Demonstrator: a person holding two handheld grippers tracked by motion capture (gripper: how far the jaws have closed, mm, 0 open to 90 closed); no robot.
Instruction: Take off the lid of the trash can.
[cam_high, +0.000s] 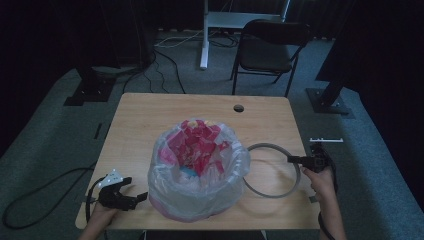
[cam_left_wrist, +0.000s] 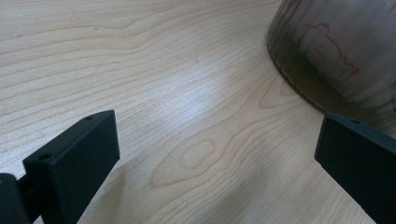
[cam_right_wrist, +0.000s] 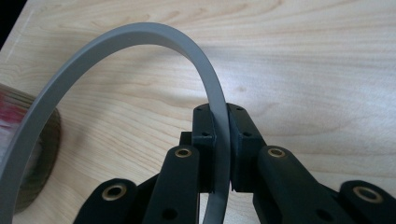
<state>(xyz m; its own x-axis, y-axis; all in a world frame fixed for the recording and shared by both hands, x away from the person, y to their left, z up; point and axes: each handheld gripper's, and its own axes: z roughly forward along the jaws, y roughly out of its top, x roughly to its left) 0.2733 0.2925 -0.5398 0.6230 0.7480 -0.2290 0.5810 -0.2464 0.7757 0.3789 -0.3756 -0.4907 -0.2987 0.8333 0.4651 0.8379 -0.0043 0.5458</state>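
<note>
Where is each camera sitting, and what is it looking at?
High view: sits above the person's side, looking forward and down at the table; both forearms show, with the left gripper and right gripper.
Left gripper view: rides on the left gripper, looking along its open jaws over the wood at the bin's base.
Right gripper view: rides on the right gripper, its jaws shut on the grey ring.
Shared: the high view and right gripper view both show the ring pinched beside the bin.

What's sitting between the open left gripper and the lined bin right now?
Nothing: in the high view, bare table separates the left gripper from the bin; the left gripper view shows the same wood.
</note>
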